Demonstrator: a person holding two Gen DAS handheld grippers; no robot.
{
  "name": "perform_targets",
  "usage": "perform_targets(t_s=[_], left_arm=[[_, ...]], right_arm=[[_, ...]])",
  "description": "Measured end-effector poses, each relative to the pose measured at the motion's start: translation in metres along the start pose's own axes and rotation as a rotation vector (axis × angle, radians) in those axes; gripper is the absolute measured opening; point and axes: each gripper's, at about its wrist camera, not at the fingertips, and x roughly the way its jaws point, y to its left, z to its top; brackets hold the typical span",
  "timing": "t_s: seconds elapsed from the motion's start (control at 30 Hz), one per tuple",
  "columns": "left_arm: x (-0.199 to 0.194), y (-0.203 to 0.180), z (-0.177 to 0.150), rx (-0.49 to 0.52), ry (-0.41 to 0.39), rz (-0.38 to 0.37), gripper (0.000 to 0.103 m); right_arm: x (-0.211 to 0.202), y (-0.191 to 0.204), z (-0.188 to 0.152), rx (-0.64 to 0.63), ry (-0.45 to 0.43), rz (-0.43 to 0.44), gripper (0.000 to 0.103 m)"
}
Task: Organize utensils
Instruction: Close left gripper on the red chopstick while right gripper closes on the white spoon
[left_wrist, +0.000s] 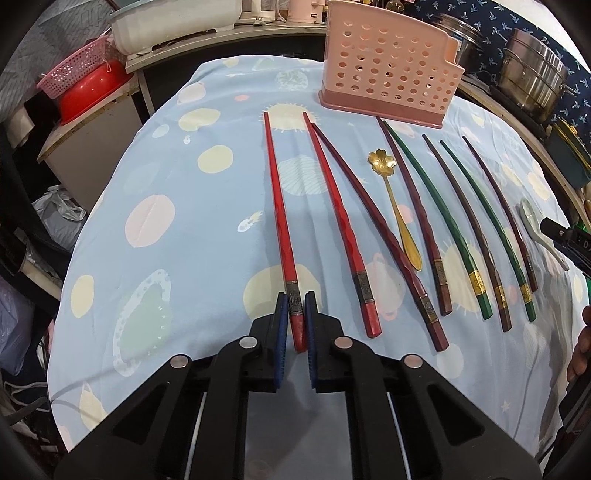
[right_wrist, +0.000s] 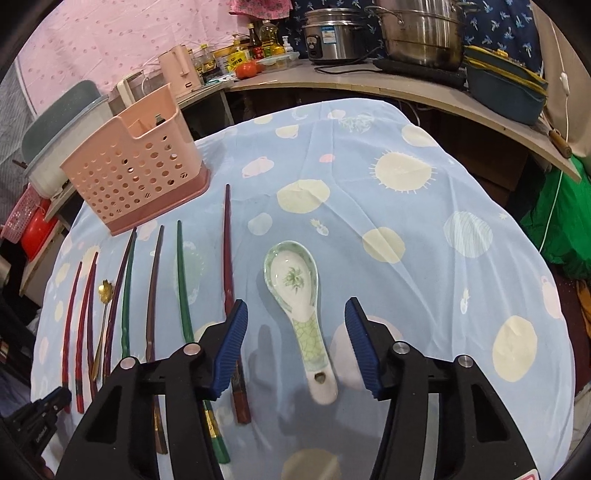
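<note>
The left tongs (left_wrist: 296, 317) are pinching the thick, metal-banded end of the leftmost red chopstick (left_wrist: 277, 206), whose length lies flat on the worktop's pale blue cloth printed with cream and pink circles (left_wrist: 177, 192), its thin tip pointing away toward the far edge. Just to its right lies a second red chopstick (left_wrist: 338, 218), then a dark maroon chopstick (left_wrist: 373, 229) whose tip nearly meets the second red one's. Next come a small gold spoon with a flower-shaped bowl (left_wrist: 395, 199) and a fanned row of brown, green and maroon chopsticks with gold or grey bands near their thick ends. A perforated pink plastic utensil holder on a darker pink base (left_wrist: 388, 62) stands upright beyond the tips, near the far edge of the cloth. The right tongs (right_wrist: 295, 347) are spread wide, their blue ribbed pads either side of a white ceramic soup spoon with green glaze and a leaf motif (right_wrist: 295, 291), which lies bowl-up on the cloth, handle toward the camera; neither pad appears to touch it. A dark red chopstick (right_wrist: 227, 251) lies just left of the spoon, passing under the left pad.
</note>
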Motion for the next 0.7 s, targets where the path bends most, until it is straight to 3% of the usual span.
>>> perform_targets(t_s=[0.27, 0.7], left_arm=[[0.001, -0.001, 0.0, -0.001, 0.001, 0.0, 0.009], [-0.003, -0.006, -0.004, 0.005, 0.0, 0.0, 0.009]], right_arm=[[0.004, -0.004, -0.006, 0.019, 0.041, 0.03, 0.021], [-0.012, -0.017, -0.021, 0.065, 0.043, 0.073, 0.014]])
